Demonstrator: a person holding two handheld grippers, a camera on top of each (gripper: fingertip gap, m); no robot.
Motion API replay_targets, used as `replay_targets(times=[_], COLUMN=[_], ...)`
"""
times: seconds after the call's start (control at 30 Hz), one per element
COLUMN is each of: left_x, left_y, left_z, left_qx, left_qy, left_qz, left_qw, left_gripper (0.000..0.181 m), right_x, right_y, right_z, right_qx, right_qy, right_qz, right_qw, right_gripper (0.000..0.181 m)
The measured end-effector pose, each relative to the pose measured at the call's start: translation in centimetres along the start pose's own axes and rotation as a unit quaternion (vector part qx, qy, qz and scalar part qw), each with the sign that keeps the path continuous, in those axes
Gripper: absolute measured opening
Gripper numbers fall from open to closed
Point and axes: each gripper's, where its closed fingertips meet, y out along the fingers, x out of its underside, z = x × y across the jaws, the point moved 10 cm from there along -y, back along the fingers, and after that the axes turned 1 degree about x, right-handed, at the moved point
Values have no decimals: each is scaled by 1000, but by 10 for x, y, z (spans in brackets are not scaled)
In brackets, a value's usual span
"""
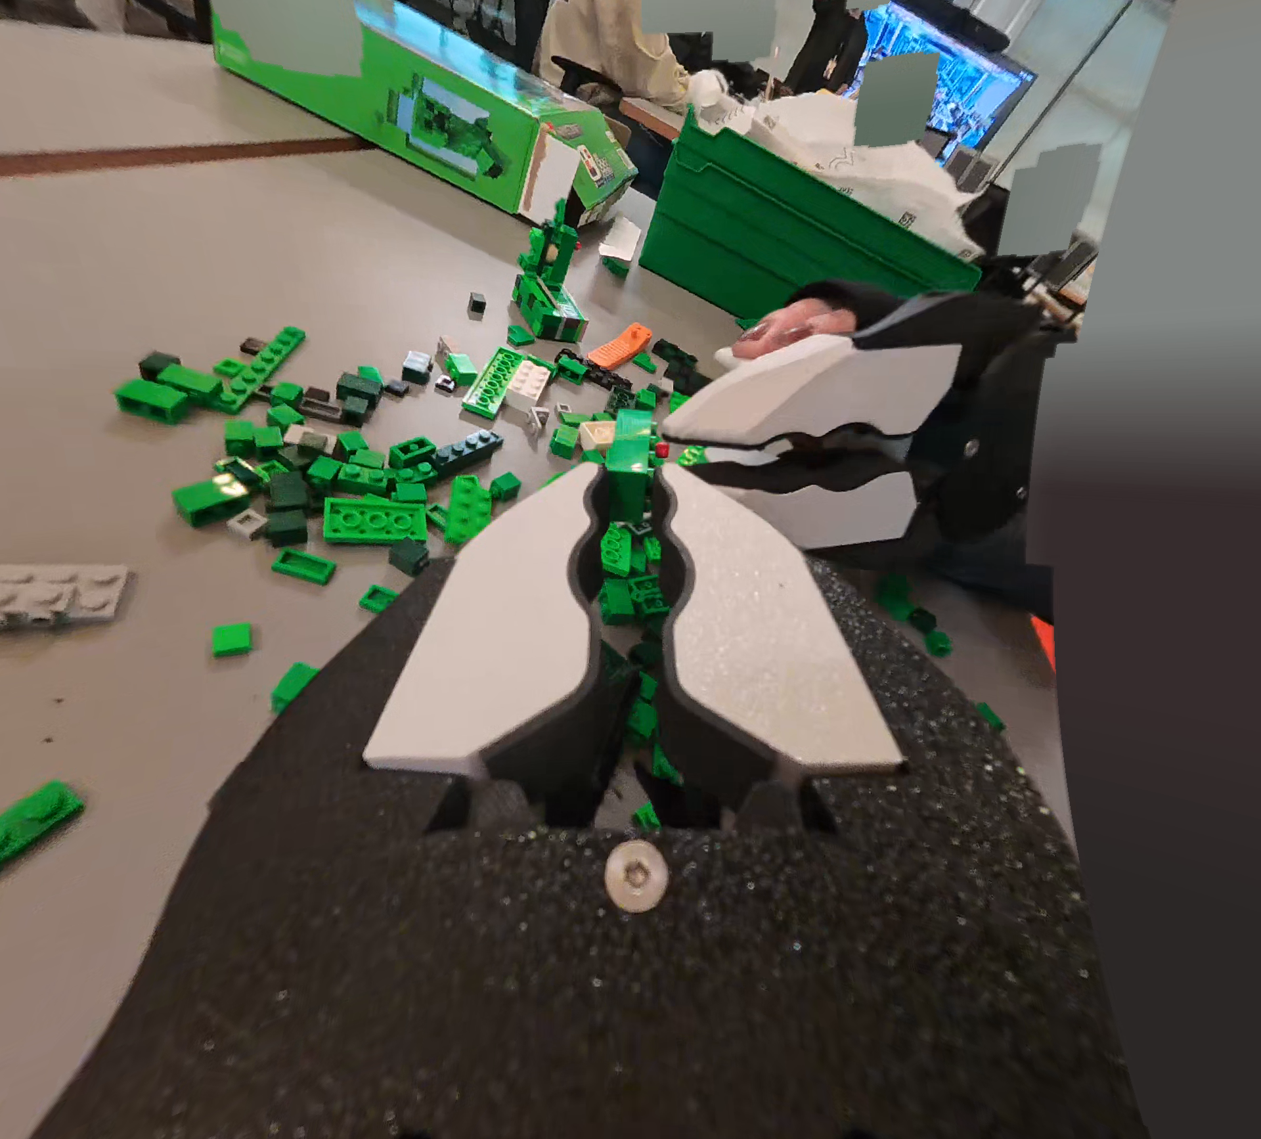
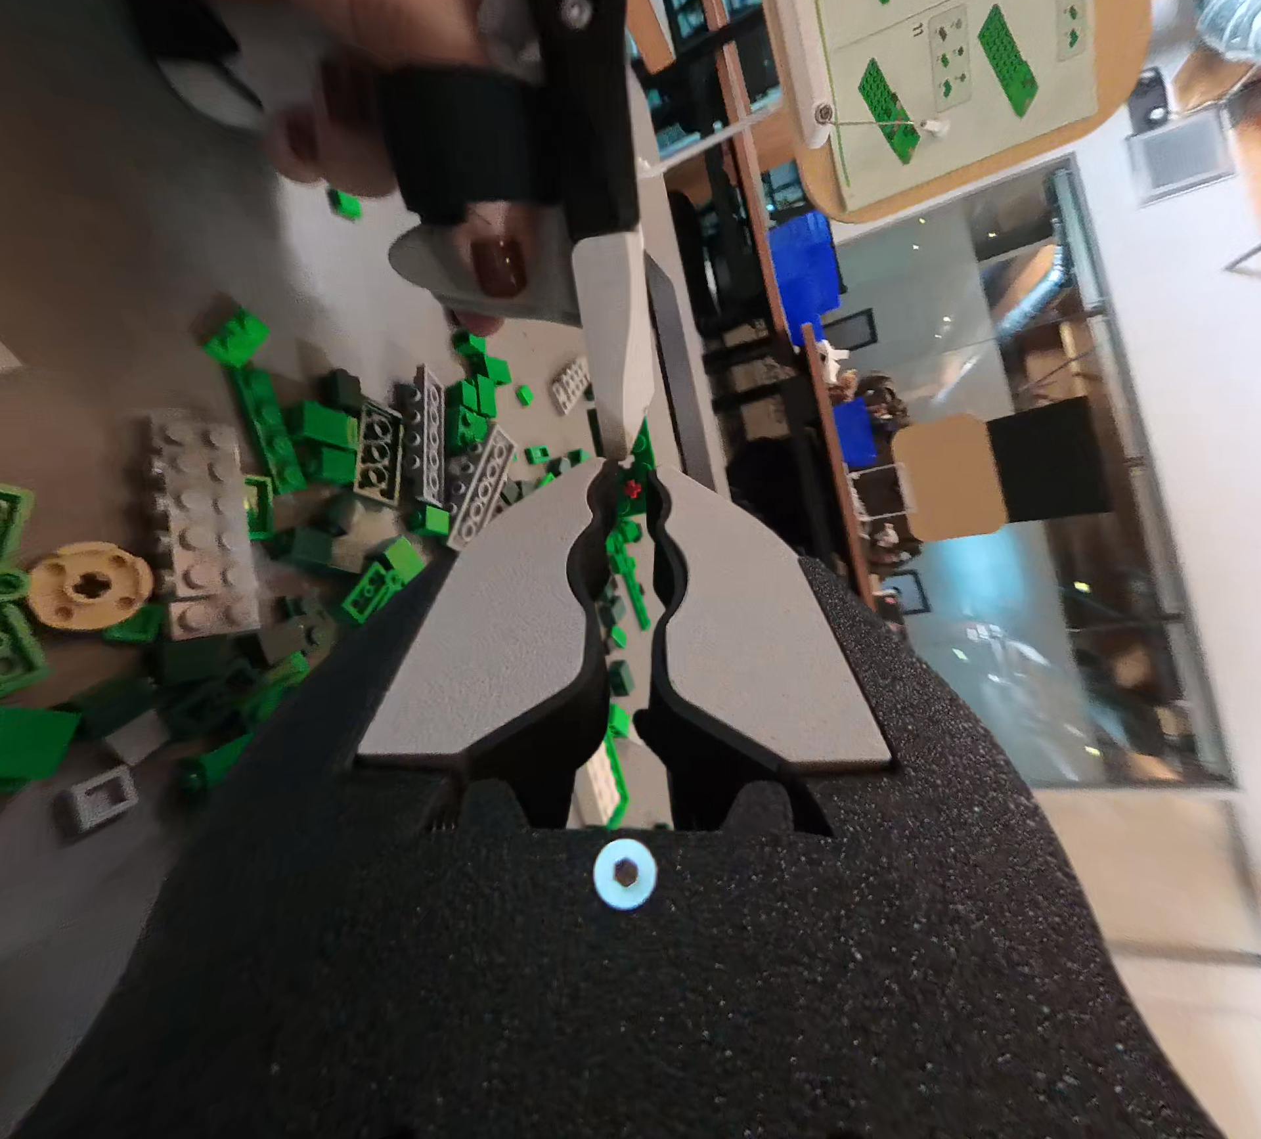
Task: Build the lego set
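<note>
My left gripper [image 1: 626, 478] is shut on a small green lego assembly [image 1: 628, 458] and holds it above the pile of loose green bricks [image 1: 341, 465]. My right gripper [image 1: 675, 448] comes in from the right, its tips against the assembly's right side, pinching a small red piece [image 1: 660, 450]. In the right wrist view, my right gripper [image 2: 631, 482] is nearly closed around the red piece [image 2: 632, 487] on the green assembly [image 2: 641, 444]. The left gripper [image 2: 624, 444] reaches down from the top and meets it tip to tip.
A green lego box [image 1: 409, 82] and a green bin [image 1: 785, 233] stand at the table's far side, with a partial green build [image 1: 546, 280] and an orange brick separator [image 1: 617, 349] in front. A grey brick [image 2: 198, 512], a tan round piece [image 2: 89, 587] and an instruction booklet [image 2: 955, 48] on a board are near. Left and right tips are no more than a few centimetres apart.
</note>
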Motion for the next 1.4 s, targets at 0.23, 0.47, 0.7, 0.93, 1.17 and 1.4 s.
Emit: replay_targets(times=[0.23, 0.47, 0.7, 0.93, 1.17, 1.4], left_x=[3, 2, 3, -2, 2, 4], left_y=[-1, -4, -4, -24, -8, -5], left_z=[-7, -8, -8, -29, -19, -16], left_qx=[23, 13, -29, -71, -24, -12], left_qy=[-61, -57, -36, -62, -63, -59], left_qz=[-5, -3, -13, 15, -33, -51], left_qw=[998, 998, 999, 995, 997, 997], left_gripper=[11, 11, 12, 11, 11, 11], right_x=[-2, -7, -7, -17, -6, -5], right_y=[1, 4, 8, 5, 12, 13], right_z=[-4, -3, -9, -10, -10, -12], right_qx=[4, -4, -3, -4, -13, -32], right_qy=[-61, -28, -42, -27, 18, 15], right_qz=[-25, -45, -51, -26, -44, -43], right_qw=[998, 999, 998, 999, 999, 998], right_gripper=[4, 3, 3, 0, 7, 12])
